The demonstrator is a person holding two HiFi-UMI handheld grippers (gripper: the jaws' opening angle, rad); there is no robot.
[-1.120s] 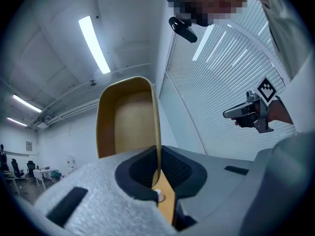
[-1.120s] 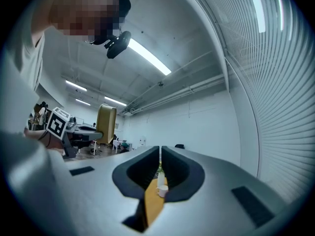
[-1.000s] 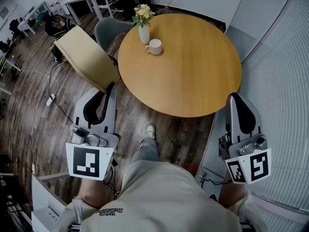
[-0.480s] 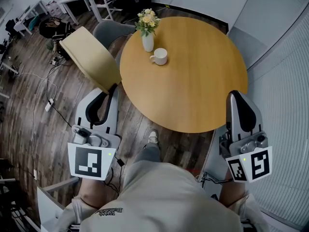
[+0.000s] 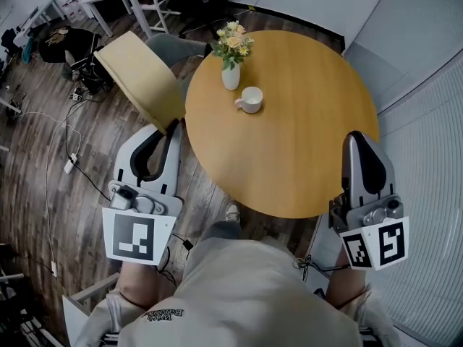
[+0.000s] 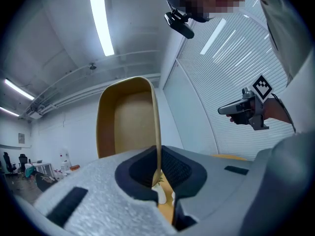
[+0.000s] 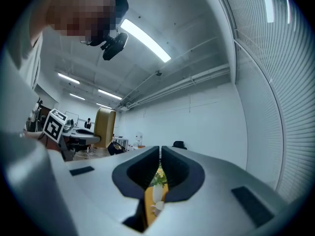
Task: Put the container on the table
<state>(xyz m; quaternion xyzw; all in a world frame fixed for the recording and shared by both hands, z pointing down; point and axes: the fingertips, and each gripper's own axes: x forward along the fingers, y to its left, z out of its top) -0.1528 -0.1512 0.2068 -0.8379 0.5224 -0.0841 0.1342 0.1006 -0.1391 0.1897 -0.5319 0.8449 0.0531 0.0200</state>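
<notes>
Beside the table, left side: container — a tan open-topped tub, tipped on its side, hanging over the floor and a grey chair, just short of the tabletop; not yet set down.
Left gripper: clamped on the container's thin wall, one pad inside and one outside; its own view shows that wall edge-on, running down into the closed jaws.
Why that grip: pinching the wall looks like the only purchase narrow jaws get on so wide a tub. I judge that it hangs tilted because its weight sits to one side of the pinch.
Right gripper: jaws drawn together on nothing, only a thin slit between them. It is held level by the table's right edge — a spare hand, seemingly kept clear of the load.
Table: round, wooden, with a broad bare stretch across its near and right parts.
Vase and cup: close together on the far-left part, near the side where the container hangs.
Step in hand: the carry, by my reading; the placing itself remains.
Next move calls for: bringing the tub over the rim, righting it, and lowering it onto the bare half before the jaws let go.
Risk: a wide tilted tub could brush the vase or cup.
</notes>
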